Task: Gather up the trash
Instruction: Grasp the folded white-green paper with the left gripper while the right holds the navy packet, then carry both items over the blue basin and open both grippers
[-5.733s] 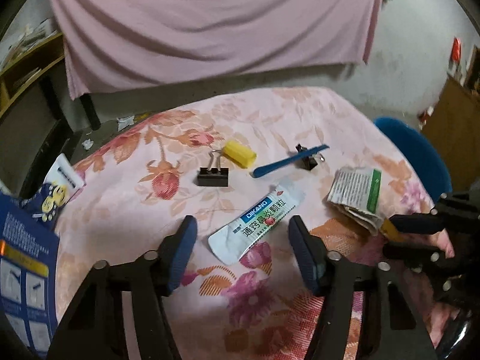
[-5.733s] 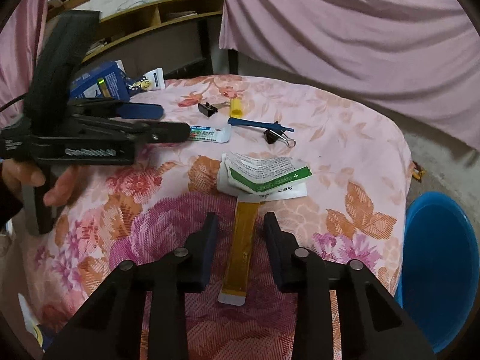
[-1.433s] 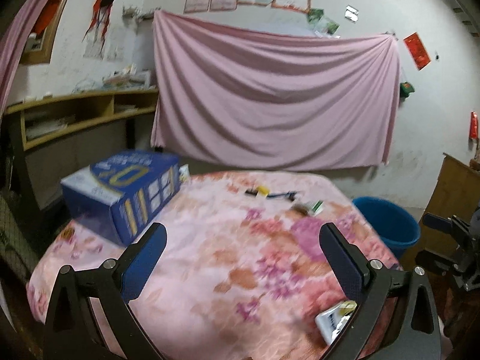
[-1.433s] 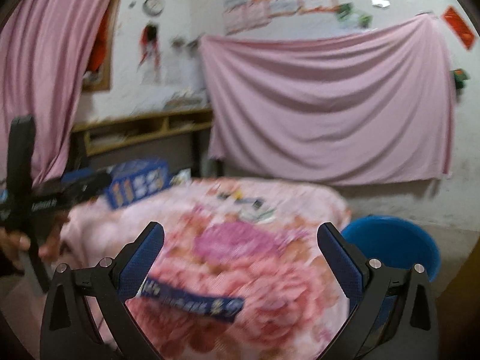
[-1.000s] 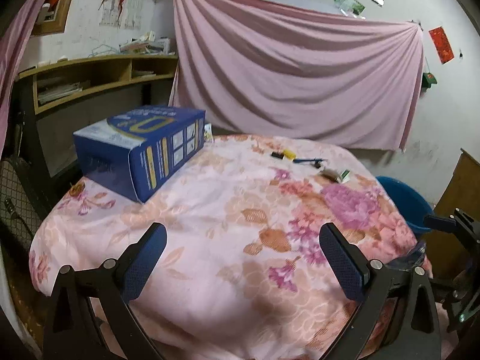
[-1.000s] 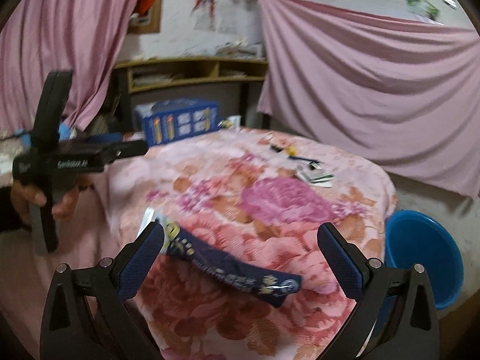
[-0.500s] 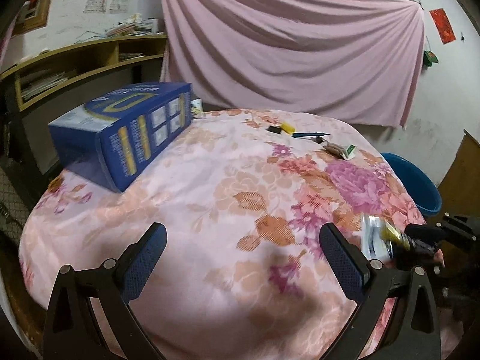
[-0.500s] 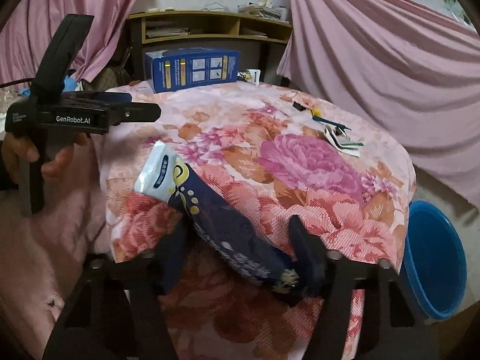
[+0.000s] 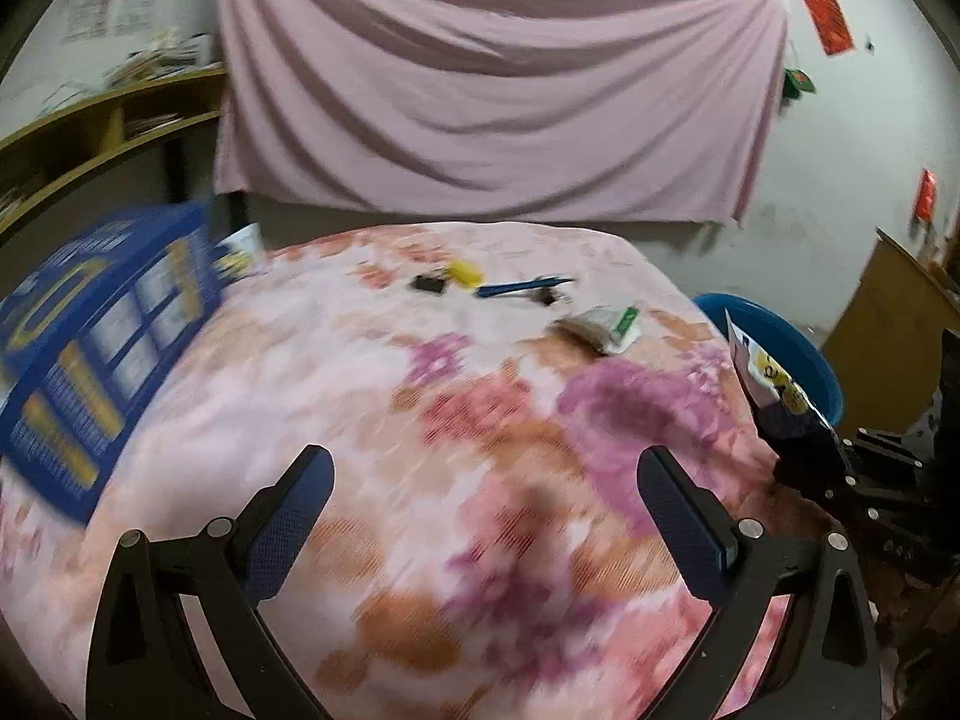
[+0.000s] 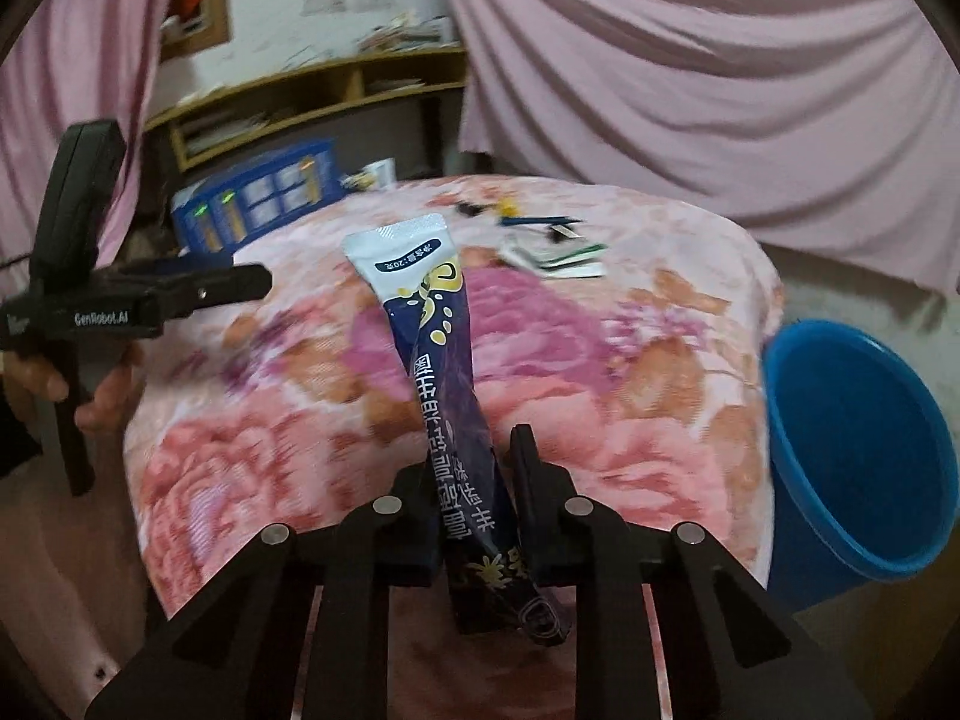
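Observation:
A long dark-blue sachet (image 10: pixel 432 324) with a white top stands tilted up off the floral tablecloth (image 10: pixel 630 372). My right gripper (image 10: pixel 477 450) is closing, and its pads press the sachet's lower part between them. In the left wrist view the same sachet (image 9: pixel 765 378) sticks up from the right gripper (image 9: pixel 804 468) at the table's right edge, in front of the blue bin (image 9: pixel 774 330). My left gripper (image 9: pixel 483 468) hangs open over the near part of the cloth with nothing between its fingers. A hand holds it at the left (image 10: pixel 240 282).
The blue bin (image 10: pixel 858 450) stands on the floor right of the table. Folded leaflets (image 9: pixel 600 327), a blue pen (image 9: pixel 522 287), a yellow piece (image 9: pixel 465 273) and a black binder clip (image 9: pixel 429 283) lie at the far side. A blue box (image 9: pixel 102 348) sits at the left.
The right jaws have narrowed from wide open onto the sachet, which now stands up off the cloth. The left gripper has moved across the table, and the blue box has slid left in its view.

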Available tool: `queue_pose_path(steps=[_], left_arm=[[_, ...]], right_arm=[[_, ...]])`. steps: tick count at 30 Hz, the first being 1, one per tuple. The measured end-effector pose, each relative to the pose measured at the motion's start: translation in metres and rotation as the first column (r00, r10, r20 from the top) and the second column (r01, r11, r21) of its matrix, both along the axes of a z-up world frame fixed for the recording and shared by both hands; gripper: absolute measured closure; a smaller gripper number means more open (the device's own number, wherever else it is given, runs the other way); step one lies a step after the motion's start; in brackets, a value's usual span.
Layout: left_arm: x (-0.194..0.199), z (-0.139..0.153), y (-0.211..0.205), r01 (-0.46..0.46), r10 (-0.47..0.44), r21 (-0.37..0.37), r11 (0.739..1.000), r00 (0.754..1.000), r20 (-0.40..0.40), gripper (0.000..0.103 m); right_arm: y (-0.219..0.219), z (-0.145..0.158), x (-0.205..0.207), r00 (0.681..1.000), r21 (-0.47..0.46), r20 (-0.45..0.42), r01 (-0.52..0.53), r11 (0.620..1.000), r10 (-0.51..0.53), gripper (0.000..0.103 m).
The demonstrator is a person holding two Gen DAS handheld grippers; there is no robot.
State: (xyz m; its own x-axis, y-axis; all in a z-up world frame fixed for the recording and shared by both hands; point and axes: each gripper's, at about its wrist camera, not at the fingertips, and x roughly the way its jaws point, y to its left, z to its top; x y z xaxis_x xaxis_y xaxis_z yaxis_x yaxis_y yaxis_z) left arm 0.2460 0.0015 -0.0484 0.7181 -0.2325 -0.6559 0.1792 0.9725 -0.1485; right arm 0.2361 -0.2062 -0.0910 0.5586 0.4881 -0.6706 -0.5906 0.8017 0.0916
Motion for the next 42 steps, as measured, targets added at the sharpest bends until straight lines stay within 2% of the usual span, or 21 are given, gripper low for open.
queue_pose_path(steps=[4, 12, 15, 19, 24, 27, 30, 31, 33, 35, 42], left_arm=[[0.033, 0.003, -0.022, 0.091, -0.091, -0.006, 0.996, 0.995, -0.034, 0.004], [0.082, 0.0, -0.059, 0.206, -0.203, 0.037, 0.978, 0.977, -0.065, 0.005], [0.096, -0.005, -0.069, 0.245, -0.24, 0.059, 0.968, 0.968, -0.077, 0.011], [0.111, -0.014, -0.076, 0.272, -0.263, 0.09, 0.958, 0.959, -0.1, 0.019], [0.128, -0.028, -0.083, 0.313, -0.295, 0.11, 0.943, 0.943, -0.156, 0.019], [0.139, -0.039, -0.088, 0.336, -0.307, 0.102, 0.936, 0.924, -0.227, 0.019], [0.142, -0.041, -0.091, 0.342, -0.31, 0.108, 0.934, 0.922, -0.233, 0.019], [0.143, -0.041, -0.091, 0.343, -0.312, 0.103, 0.934, 0.921, -0.234, 0.021], [0.145, -0.041, -0.091, 0.345, -0.317, 0.092, 0.934, 0.92, -0.233, 0.044], [0.146, -0.04, -0.092, 0.349, -0.323, 0.079, 0.934, 0.917, -0.234, 0.053], [0.137, -0.032, -0.097, 0.309, -0.296, 0.039, 0.95, 0.935, -0.196, 0.055]], right_arm=[[-0.019, 0.003, 0.016, 0.997, 0.051, -0.009, 0.082, 0.995, -0.082, 0.086], [-0.047, 0.007, 0.047, 0.981, 0.118, -0.027, 0.194, 0.974, -0.193, 0.086], [-0.054, 0.008, 0.057, 0.976, 0.138, -0.038, 0.215, 0.967, -0.212, 0.086], [-0.06, 0.01, 0.068, 0.971, 0.157, -0.047, 0.238, 0.958, -0.234, 0.086], [-0.065, 0.01, 0.081, 0.966, 0.179, -0.052, 0.259, 0.949, -0.254, 0.086], [-0.068, 0.009, 0.086, 0.963, 0.192, -0.053, 0.269, 0.944, -0.264, 0.086], [-0.07, 0.009, 0.091, 0.963, 0.203, -0.054, 0.271, 0.941, -0.266, 0.086], [-0.07, 0.009, 0.091, 0.963, 0.205, -0.054, 0.27, 0.941, -0.265, 0.086], [-0.07, 0.009, 0.092, 0.963, 0.209, -0.053, 0.269, 0.94, -0.264, 0.086], [-0.07, 0.009, 0.092, 0.963, 0.208, -0.053, 0.27, 0.94, -0.265, 0.086], [-0.077, 0.009, 0.089, 0.958, 0.212, -0.047, 0.286, 0.935, -0.282, 0.086]])
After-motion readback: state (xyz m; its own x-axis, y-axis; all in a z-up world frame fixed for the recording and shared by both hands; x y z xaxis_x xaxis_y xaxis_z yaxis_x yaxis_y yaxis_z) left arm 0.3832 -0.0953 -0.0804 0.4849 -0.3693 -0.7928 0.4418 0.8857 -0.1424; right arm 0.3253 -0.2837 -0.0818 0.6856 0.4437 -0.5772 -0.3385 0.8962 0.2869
